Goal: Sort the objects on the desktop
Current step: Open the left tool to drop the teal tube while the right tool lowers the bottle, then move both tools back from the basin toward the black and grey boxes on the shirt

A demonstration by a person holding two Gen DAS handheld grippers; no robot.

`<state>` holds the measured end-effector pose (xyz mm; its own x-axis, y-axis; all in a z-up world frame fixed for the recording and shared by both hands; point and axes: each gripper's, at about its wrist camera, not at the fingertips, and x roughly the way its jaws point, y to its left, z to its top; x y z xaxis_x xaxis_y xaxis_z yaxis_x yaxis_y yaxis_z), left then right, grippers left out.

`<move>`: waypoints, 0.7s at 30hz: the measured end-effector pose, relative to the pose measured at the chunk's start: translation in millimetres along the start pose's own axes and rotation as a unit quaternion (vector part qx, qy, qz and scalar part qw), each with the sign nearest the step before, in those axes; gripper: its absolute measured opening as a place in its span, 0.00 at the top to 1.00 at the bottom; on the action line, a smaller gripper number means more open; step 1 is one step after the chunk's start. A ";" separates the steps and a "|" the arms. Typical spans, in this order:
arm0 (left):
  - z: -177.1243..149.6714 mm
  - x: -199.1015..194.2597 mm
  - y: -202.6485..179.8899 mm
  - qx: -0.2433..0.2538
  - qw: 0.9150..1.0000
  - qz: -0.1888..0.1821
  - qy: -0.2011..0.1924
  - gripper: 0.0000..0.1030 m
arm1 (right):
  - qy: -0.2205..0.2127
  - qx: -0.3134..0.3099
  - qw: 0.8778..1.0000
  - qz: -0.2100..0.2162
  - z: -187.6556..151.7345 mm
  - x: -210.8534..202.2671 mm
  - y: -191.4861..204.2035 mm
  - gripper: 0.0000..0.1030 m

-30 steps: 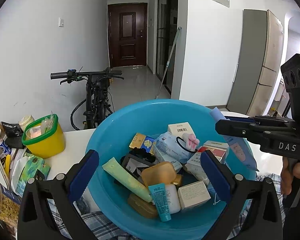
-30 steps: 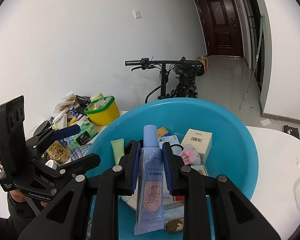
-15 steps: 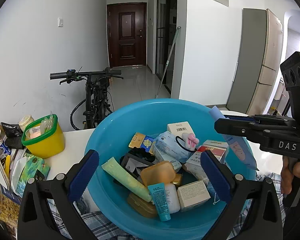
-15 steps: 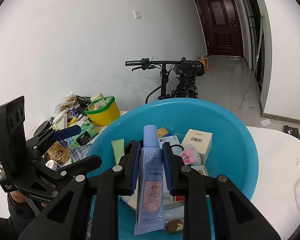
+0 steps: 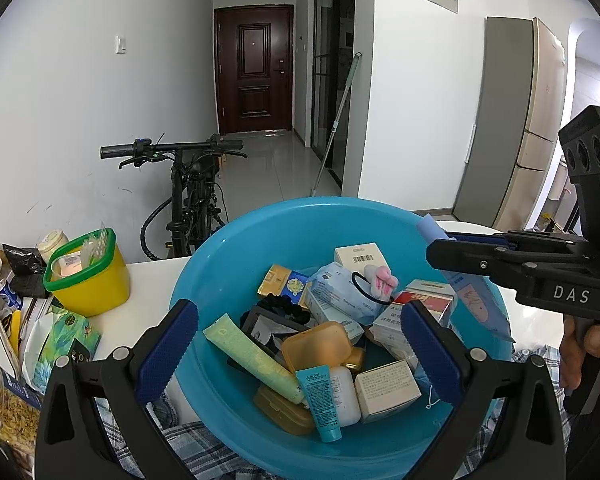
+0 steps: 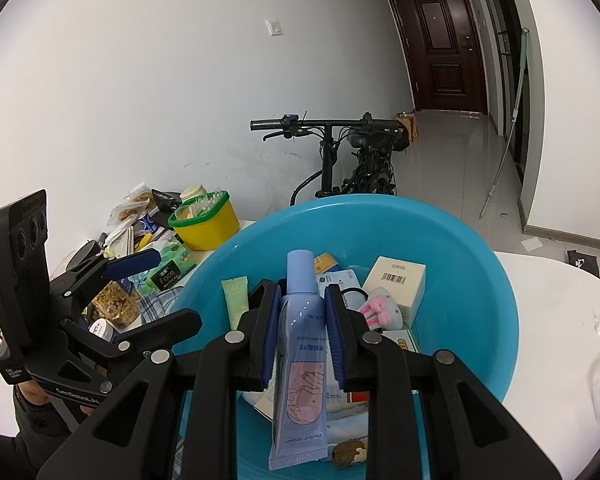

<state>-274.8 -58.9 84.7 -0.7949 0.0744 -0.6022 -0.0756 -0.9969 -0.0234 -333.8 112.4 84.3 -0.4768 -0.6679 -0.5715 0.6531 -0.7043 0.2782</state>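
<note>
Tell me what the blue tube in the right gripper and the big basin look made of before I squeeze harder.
Blue tube: seemingly soft plastic, glossy, with light glints along its body and a flat crimped bottom seam, so it likely gives under pressure. Right gripper is shut on it. Basin: likely rigid moulded plastic, smooth and slightly shiny, with an even turquoise wall and a rolled rim.

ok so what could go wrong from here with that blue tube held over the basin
1. The right tool pinches the soft blue tube around its middle, with the long tail hanging free; it could slide out and drop back into the blue basin.
2. The open left tool hovers just over the piled items; dipping lower may knock the orange case or the green tube.
</note>
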 end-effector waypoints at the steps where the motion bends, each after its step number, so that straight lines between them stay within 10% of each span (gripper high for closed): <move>1: -0.2 0.3 0.0 0.000 1.000 -0.001 0.000 0.00 | -0.001 0.000 1.000 -0.001 -0.3 0.1 -0.4 0.79; 13: 0.4 -1.8 0.8 0.000 1.000 0.001 -0.002 0.00 | -0.005 -0.002 1.000 -0.017 0.7 0.8 -0.6 0.76; 14: 0.1 -1.6 0.6 0.000 1.000 0.001 -0.002 0.00 | -0.009 0.004 1.000 -0.020 1.4 0.3 -2.5 0.49; 15: 0.7 -2.0 1.1 0.000 1.000 0.002 -0.001 0.00 | -0.009 0.013 0.999 -0.028 1.9 0.2 -5.1 0.00; 21: 1.3 -2.4 1.4 -0.001 1.000 0.001 -0.002 0.00 | -0.012 0.028 0.998 -0.064 1.6 1.5 -12.6 0.00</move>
<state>-273.7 -60.4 87.1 -0.7971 0.0721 -0.5995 -0.0730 -0.9971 -0.0229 -343.6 119.9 81.2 -0.5685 -0.5773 -0.5861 0.5527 -0.7957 0.2476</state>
